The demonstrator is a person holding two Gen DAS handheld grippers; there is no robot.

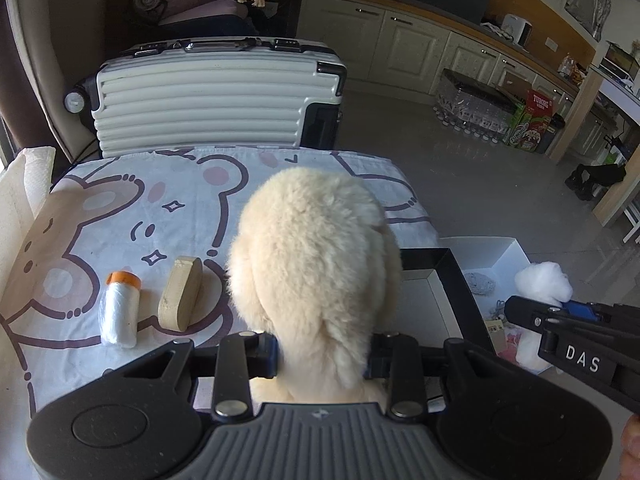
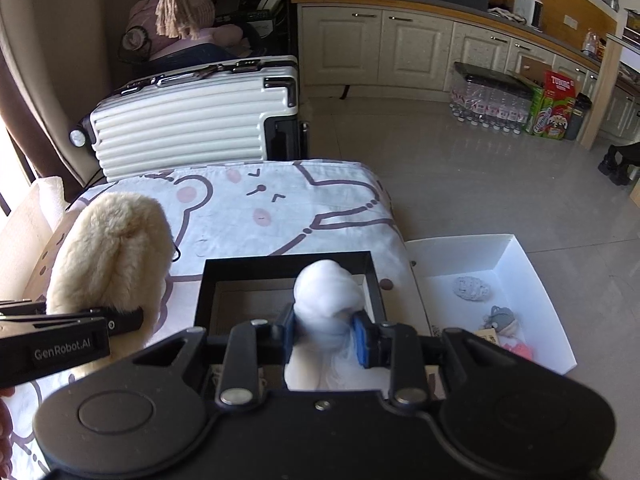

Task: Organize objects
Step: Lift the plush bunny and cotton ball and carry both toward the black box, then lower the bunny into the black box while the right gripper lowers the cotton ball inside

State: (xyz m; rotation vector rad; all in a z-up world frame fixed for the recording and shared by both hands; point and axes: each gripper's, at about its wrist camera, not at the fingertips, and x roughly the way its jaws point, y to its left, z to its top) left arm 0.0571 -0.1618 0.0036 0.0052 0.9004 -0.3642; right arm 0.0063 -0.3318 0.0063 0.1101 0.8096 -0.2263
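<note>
A cream plush toy (image 1: 316, 280) is clamped between the fingers of the left tool (image 1: 322, 354); its furry bulk is raised above the tabletop (image 1: 120, 208), which is covered by a white cloth printed with cartoon bears. In the right wrist view the same toy (image 2: 108, 256) is seen at the left, with the left tool (image 2: 128, 316) closed across its lower part.

The right tool (image 2: 326, 330) is clamped on a white fluffy bundle (image 2: 326, 296) — the blue pads (image 2: 360, 336) are pressed into its sides — and it is held over a black-rimmed box (image 2: 288, 260) that sits at the tabletop's right edge. From the left wrist camera the bundle (image 1: 542, 282) is seen at the tip of the right tool (image 1: 560, 306), beyond the black box (image 1: 452, 276).

Left of the plush toy, two things are left on the cloth: a wooden block (image 1: 180, 298) standing on its edge and, just beside it, a roll of clear plastic with an orange cap (image 1: 120, 308), lying down.

Beside the tabletop, lower down, an open white box (image 2: 508, 256) is seen with several small items inside — a grey patch (image 2: 472, 288) and a small grey-and-pink toy (image 2: 502, 320) among them. A white ribbed suitcase (image 1: 216, 100) lies on its side behind the tabletop.
</note>
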